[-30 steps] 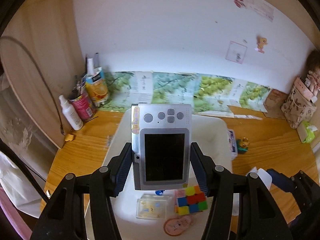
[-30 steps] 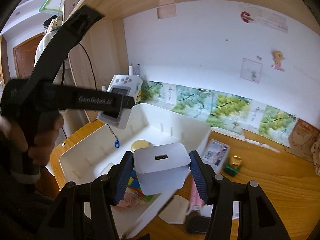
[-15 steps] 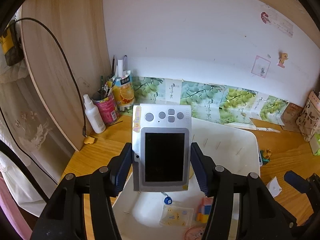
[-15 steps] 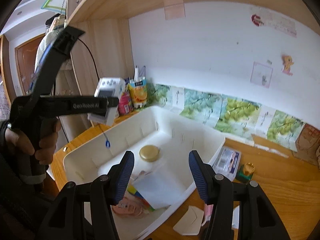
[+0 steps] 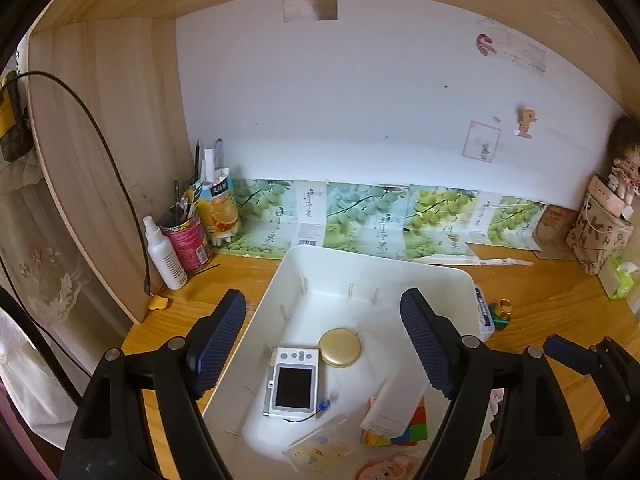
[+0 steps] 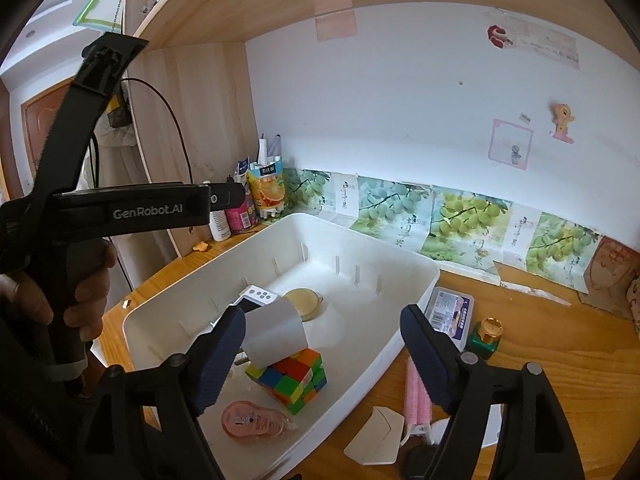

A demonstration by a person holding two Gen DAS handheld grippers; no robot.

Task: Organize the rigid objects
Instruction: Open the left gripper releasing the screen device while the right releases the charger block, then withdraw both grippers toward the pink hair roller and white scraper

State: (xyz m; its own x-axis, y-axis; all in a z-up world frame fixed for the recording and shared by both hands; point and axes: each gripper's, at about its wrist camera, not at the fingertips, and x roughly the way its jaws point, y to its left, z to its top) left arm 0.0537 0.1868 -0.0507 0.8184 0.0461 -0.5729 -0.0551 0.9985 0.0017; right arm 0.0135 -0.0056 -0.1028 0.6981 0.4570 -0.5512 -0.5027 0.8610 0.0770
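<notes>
Both the left gripper (image 5: 322, 340) and right gripper (image 6: 322, 354) have just been opening and hold nothing. The camera (image 5: 292, 386) lies in the white bin (image 5: 400, 270); a white box (image 6: 274, 334) on the cube (image 6: 294, 378) partly hides it in the right view.

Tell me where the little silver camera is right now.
The silver camera lies screen-up on the floor of the white bin, left of centre in the left wrist view, just beside the round gold compact.

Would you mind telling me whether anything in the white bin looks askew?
Yes: the white rectangular box rests tilted on the multicoloured puzzle cube in the white plastic bin rather than lying flat like the silver handheld device beside it.
</notes>
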